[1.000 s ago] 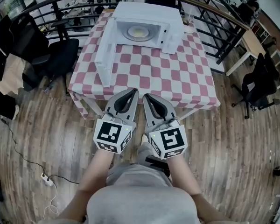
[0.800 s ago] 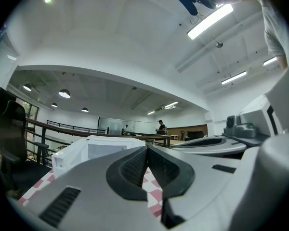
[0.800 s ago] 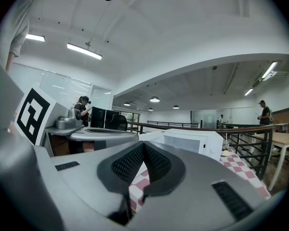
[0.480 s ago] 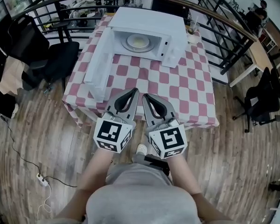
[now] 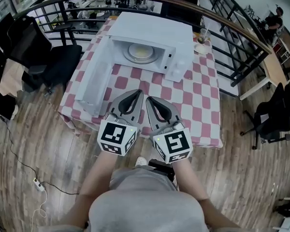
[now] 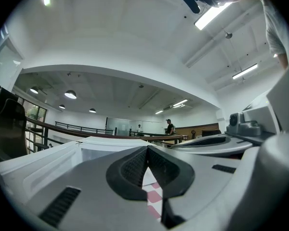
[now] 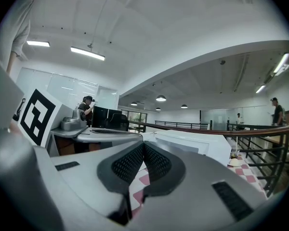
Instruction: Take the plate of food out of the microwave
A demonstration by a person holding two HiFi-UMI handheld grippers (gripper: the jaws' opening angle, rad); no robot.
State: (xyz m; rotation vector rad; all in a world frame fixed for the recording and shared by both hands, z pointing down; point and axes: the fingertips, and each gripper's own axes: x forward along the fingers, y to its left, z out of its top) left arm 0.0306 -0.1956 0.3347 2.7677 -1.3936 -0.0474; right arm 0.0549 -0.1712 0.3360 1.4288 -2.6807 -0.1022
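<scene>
A white microwave (image 5: 157, 35) stands at the far side of the red-and-white checked table (image 5: 198, 105), its door (image 5: 93, 81) swung wide open to the left. Inside it lies a plate of pale food (image 5: 141, 52). My left gripper (image 5: 136, 95) and right gripper (image 5: 151, 101) hover side by side over the table's near edge, well short of the microwave. Both are shut with nothing between their jaws. In the left gripper view the left gripper (image 6: 147, 150) has its tips touching; in the right gripper view the right gripper (image 7: 143, 146) does too.
A glass (image 5: 203, 35) and a small saucer (image 5: 201, 49) sit at the table's far right corner. A black office chair (image 5: 48, 57) stands left of the table, a railing (image 5: 232, 28) curves behind it, another chair (image 5: 273, 115) is at the right. Wooden floor lies around.
The whole view has drawn closer to the table: microwave and table sit nearer and larger. Both grippers kept their shut pose side by side in front of me.
</scene>
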